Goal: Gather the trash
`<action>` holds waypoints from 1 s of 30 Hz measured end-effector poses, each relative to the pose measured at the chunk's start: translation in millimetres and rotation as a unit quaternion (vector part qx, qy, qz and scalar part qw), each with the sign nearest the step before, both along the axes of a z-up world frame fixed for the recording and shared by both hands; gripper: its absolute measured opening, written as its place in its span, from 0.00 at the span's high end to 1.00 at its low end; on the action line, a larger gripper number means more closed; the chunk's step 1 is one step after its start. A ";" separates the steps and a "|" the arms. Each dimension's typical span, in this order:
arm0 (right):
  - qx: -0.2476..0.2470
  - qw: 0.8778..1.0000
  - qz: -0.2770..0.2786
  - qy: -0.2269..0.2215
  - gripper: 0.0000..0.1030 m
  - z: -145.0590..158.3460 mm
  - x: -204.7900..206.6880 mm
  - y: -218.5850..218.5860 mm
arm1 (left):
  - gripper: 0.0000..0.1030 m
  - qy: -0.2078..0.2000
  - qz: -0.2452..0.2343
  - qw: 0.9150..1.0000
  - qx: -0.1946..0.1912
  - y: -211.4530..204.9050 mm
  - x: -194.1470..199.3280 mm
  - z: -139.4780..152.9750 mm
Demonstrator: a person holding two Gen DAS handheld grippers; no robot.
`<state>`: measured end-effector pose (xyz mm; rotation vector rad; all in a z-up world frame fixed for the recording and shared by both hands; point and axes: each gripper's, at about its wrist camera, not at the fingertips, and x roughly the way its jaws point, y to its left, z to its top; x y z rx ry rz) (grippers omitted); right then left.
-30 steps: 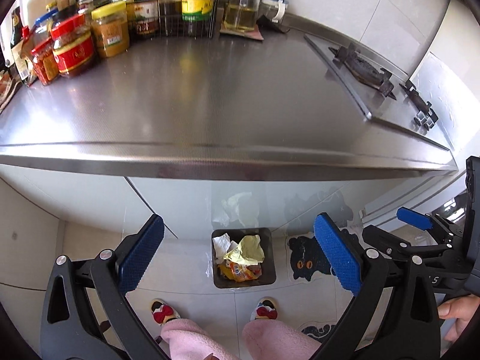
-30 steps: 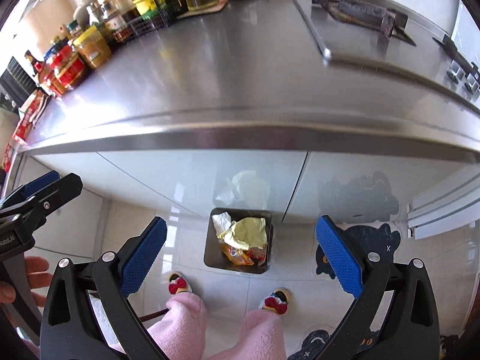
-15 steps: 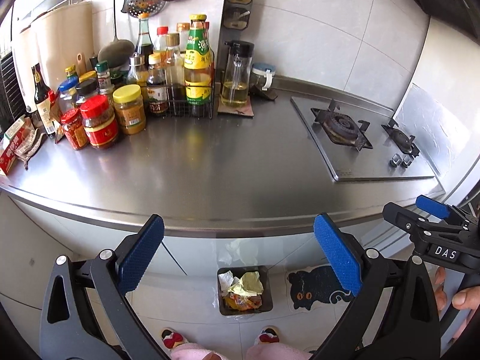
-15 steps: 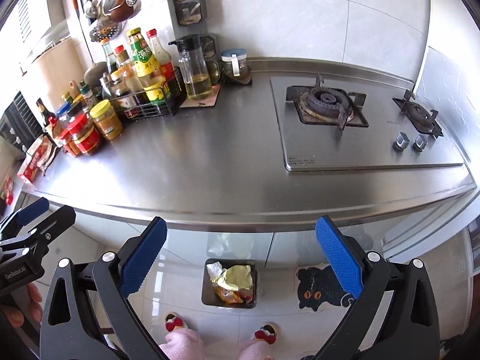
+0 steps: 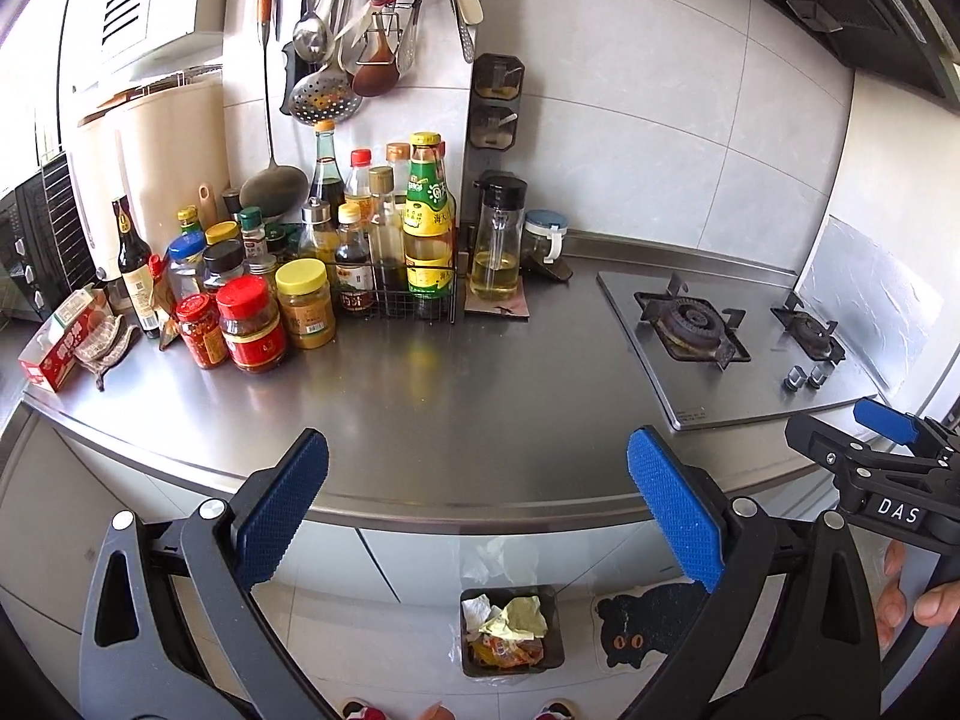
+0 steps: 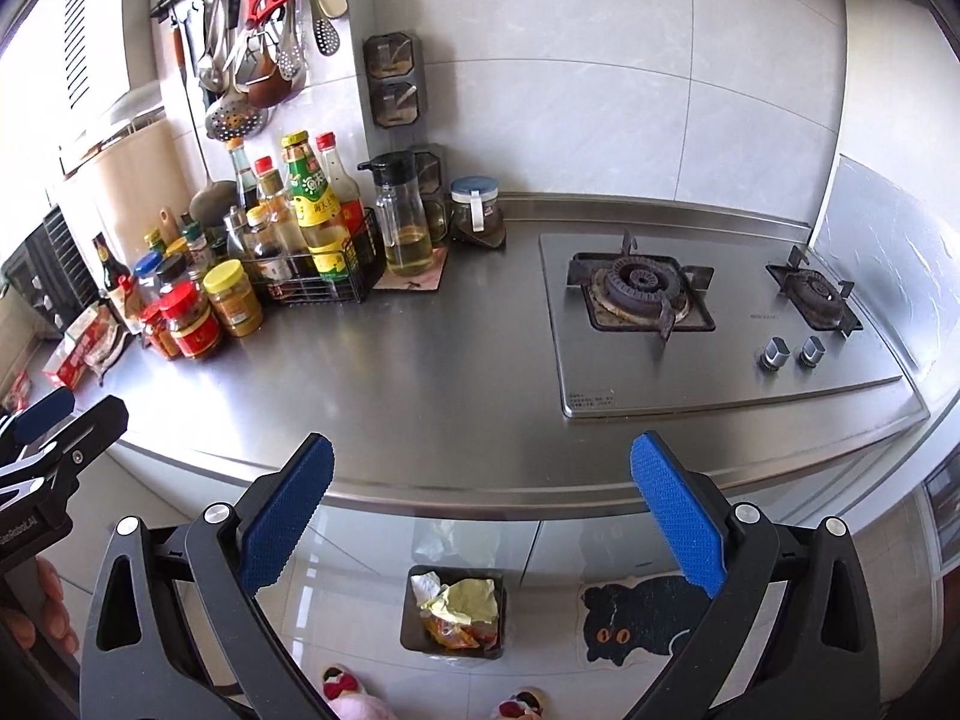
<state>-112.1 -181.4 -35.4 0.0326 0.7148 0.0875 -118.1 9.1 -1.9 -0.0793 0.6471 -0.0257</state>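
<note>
Hand-held grippers: left (image 5: 477, 516), right (image 6: 480, 513) wide apart, empty; right view shows whole stove (image 6: 720, 324).

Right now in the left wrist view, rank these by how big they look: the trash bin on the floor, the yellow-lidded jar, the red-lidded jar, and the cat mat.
1. Cat mat
2. Trash bin
3. Red-lidded jar and yellow-lidded jar: too alike to rank.
Fisheye distortion and differing distances make all of this apparent size only.
</note>
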 end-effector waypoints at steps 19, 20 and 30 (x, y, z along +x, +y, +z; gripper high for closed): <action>0.006 1.000 -0.006 -0.015 0.03 8.1 0.3 4.0 | 0.08 -0.004 -0.005 1.000 -0.002 -2.5 -0.2 3.3; 0.006 1.000 -0.006 -0.014 0.03 8.4 0.7 3.7 | 0.08 -0.003 -0.006 1.000 -0.002 -3.2 0.4 3.2; 0.007 1.000 -0.005 -0.017 0.03 12.0 6.3 -0.1 | 0.08 0.000 -0.008 1.000 -0.002 -2.8 5.9 1.4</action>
